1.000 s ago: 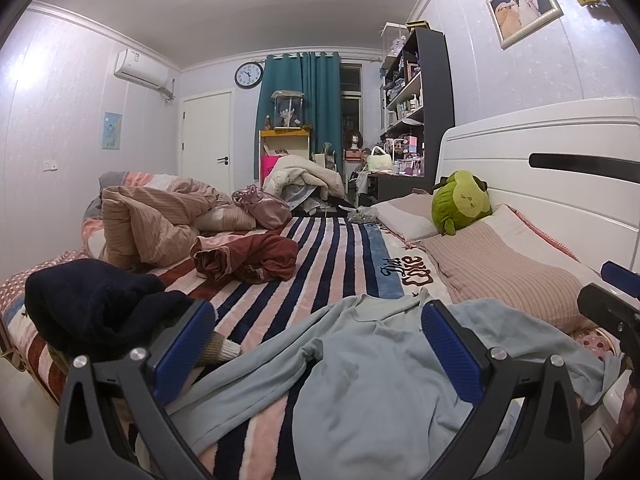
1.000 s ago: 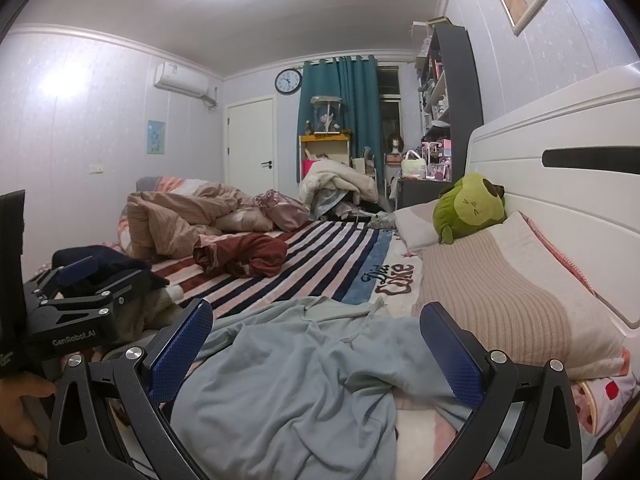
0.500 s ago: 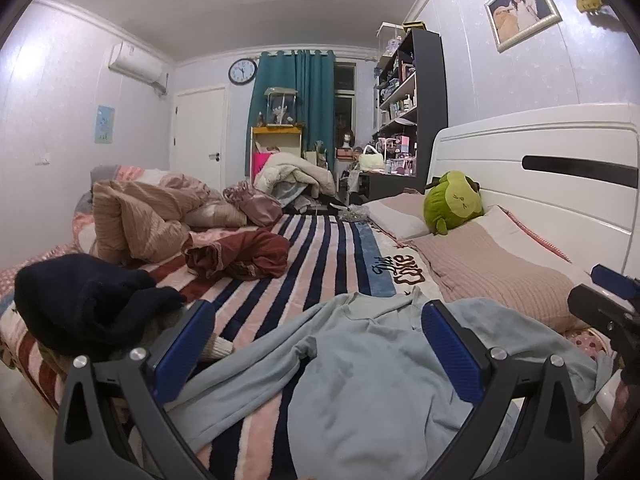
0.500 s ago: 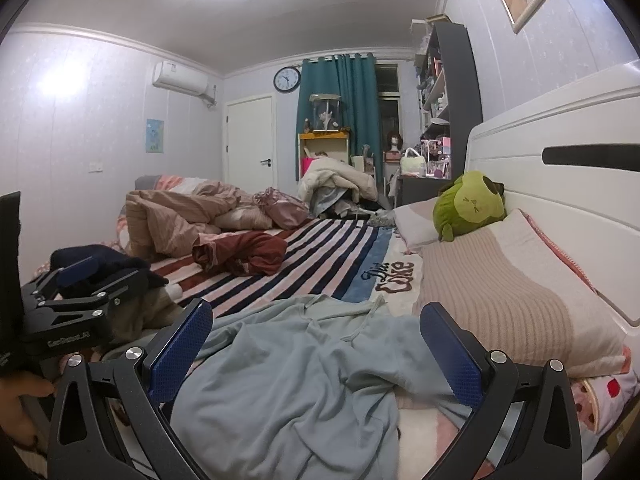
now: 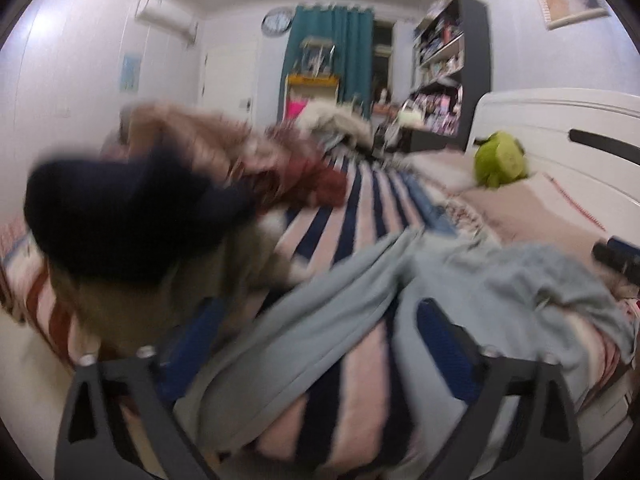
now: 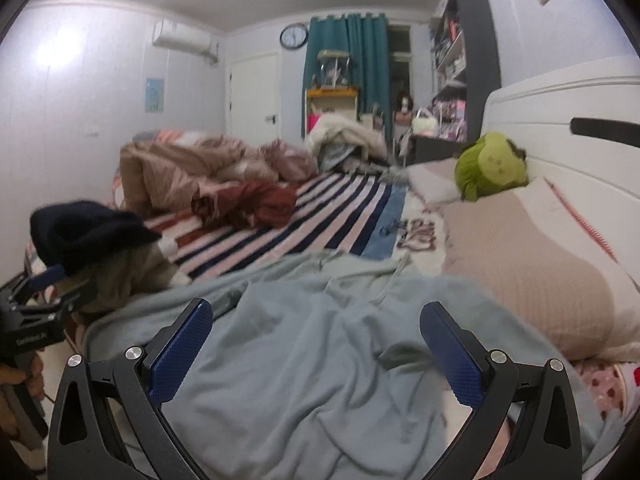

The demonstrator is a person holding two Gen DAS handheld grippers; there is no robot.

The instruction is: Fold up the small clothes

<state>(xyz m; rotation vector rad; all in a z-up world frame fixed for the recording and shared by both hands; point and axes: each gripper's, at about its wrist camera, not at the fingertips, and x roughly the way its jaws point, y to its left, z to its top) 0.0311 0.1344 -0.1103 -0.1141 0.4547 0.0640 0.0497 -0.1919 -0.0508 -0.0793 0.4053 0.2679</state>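
While the left wrist view is smeared with blur, the left tool point(image 5: 316, 344) shows at the bottom of the frame with its blue pads spread; its jaws have just been closing a little, and a sleeve of the pale blue garment point(image 5: 320, 320) lies between them, though the blur hides whether the pads touch it. In the right wrist view the right tool point(image 6: 312, 340) sits low in the frame, pads wide apart over the same pale blue garment point(image 6: 320, 360), which lies rumpled on the striped bed point(image 6: 320, 216) across the lower centre. A dark navy garment point(image 6: 80, 232) is heaped at the left edge, a red garment point(image 6: 256, 204) lies beyond it, and a green plush toy point(image 6: 488, 164) rests by the beige pillow point(image 6: 528, 264) at right.
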